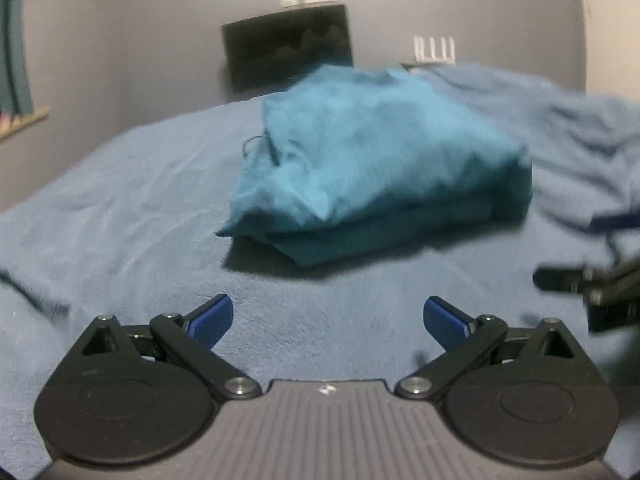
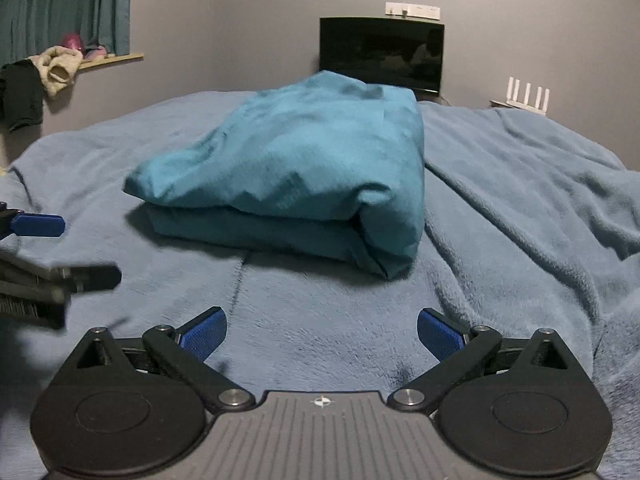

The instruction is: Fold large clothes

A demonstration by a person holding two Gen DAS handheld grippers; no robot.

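Teal woven cloth, folded into a thick soft bundle (image 1: 380,164), lies on the fleecy blue blanket (image 1: 140,208) in the left wrist view, at about twelve o'clock from the left gripper (image 1: 328,320). That gripper's blue-padded fingers (image 1: 212,320) stand wide apart with nothing between them, well short of the bundle. Loose corners stick out at the bundle's nine o'clock side, and a thread dangles there. Part of the right gripper (image 1: 568,278) shows blurred at three o'clock. A dark monitor (image 1: 288,46) stands behind.

From the right wrist view, the same bundle (image 2: 296,168) sits at twelve o'clock, its rounded fold edge facing five o'clock and layered open edges toward nine o'clock. The right gripper (image 2: 322,334) is spread open and empty above the blanket (image 2: 520,200); the left gripper (image 2: 60,248) shows at nine o'clock.

My judgement: the cloth is light, limp and somewhat slippery, so layers may slide or sag when lifted. Pinching all layers at the near corners, or at the stacked edge, should hold best.
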